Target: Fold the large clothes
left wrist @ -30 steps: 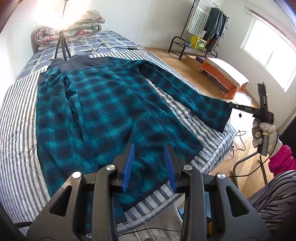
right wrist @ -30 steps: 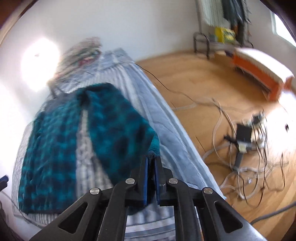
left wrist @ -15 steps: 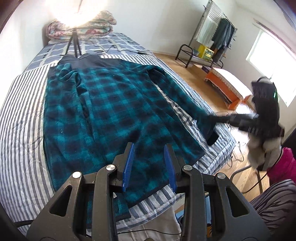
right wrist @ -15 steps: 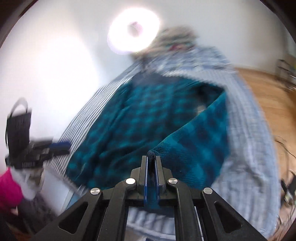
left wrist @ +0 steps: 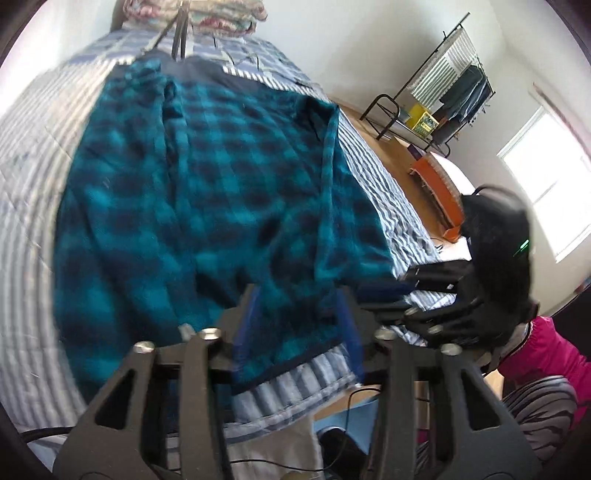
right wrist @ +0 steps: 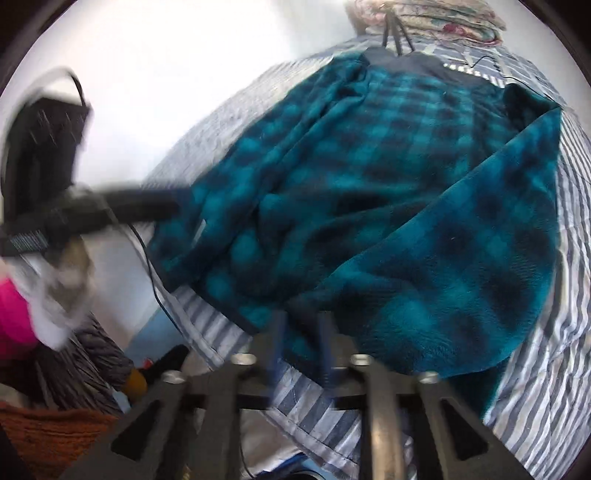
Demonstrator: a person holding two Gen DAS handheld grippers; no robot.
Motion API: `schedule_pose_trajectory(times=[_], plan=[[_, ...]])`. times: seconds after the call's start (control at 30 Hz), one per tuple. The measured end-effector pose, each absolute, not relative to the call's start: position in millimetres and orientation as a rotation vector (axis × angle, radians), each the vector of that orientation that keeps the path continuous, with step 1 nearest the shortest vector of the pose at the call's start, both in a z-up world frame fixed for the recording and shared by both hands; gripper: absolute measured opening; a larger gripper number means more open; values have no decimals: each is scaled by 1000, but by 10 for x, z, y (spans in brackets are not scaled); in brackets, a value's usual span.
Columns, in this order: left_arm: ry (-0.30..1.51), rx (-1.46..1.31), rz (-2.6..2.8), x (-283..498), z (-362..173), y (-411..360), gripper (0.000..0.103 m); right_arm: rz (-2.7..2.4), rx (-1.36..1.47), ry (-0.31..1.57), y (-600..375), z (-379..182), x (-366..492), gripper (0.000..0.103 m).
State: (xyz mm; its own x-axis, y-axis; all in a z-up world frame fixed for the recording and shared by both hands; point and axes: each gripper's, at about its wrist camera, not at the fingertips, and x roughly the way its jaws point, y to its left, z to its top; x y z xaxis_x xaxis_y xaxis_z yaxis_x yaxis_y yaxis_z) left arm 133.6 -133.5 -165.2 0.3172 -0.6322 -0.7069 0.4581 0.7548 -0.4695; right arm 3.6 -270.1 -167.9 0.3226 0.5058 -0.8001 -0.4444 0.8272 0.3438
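Note:
A large teal and black plaid fleece garment (left wrist: 192, 192) lies spread on the striped bed (left wrist: 29, 155). Its right sleeve (right wrist: 461, 266) is folded over the body toward the hem. My left gripper (left wrist: 297, 325) is open and empty, hovering over the hem near the bed's foot. My right gripper (right wrist: 301, 343) has its blue pads a small gap apart at the sleeve's cuff; the frame is blurred and I cannot tell if cloth is still between them. It also shows in the left wrist view (left wrist: 384, 291), at the cuff. The left gripper shows in the right wrist view (right wrist: 162, 206), at the garment's hem corner.
A tripod (left wrist: 177, 33) and folded quilts (left wrist: 221, 11) stand at the bed's head. An orange bench (left wrist: 436, 188) and a clothes rack (left wrist: 443, 92) are on the wooden floor to the right. Cables and clutter (right wrist: 147, 373) lie below the foot of the bed.
My right gripper carried the sleeve from the bed's right side across onto the garment body, and its jaws have parted a little. My left gripper moved down closer to the hem.

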Motion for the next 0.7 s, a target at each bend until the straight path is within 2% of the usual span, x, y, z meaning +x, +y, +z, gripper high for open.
schedule_pose_trajectory(times=[0.37, 0.7], plan=[[1151, -312, -778, 1480, -2086, -1803, 50, 407, 122, 989, -3411, -1360, 587, 39], [1201, -403, -802, 1702, -2318, -1976, 50, 234, 217, 938, -4093, -1266, 1550, 52]])
